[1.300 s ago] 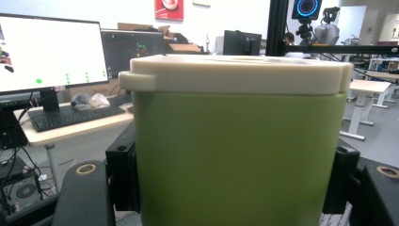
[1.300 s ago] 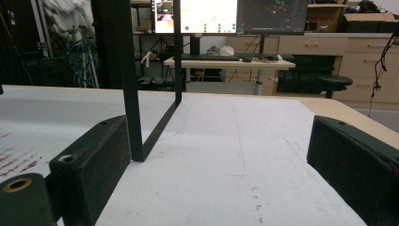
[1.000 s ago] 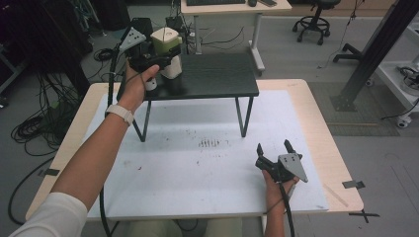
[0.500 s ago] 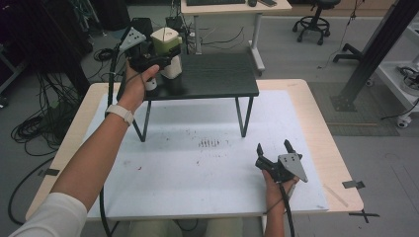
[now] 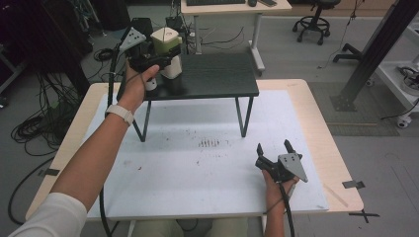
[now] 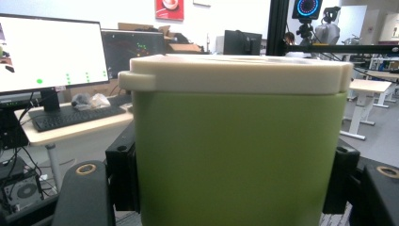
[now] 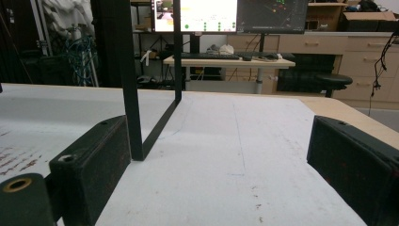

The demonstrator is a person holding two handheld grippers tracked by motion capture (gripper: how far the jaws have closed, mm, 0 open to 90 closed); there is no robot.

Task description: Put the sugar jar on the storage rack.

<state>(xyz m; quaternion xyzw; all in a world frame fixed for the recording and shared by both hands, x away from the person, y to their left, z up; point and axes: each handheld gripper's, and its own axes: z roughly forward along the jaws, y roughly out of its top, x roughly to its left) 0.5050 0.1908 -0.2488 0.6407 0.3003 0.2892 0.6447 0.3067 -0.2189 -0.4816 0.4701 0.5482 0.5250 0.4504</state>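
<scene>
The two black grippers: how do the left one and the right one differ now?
The left gripper is shut on the green container with the cream lid, up at the small black raised table; the right gripper is open and empty, low over the white tabletop. Both have black jaws.

Your right gripper [image 5: 275, 149] has open white mat [image 5: 197, 168] ahead. The black stand [image 5: 212, 79] and its legs [image 5: 241, 117] bar the way beyond, though you can pass between them.
</scene>
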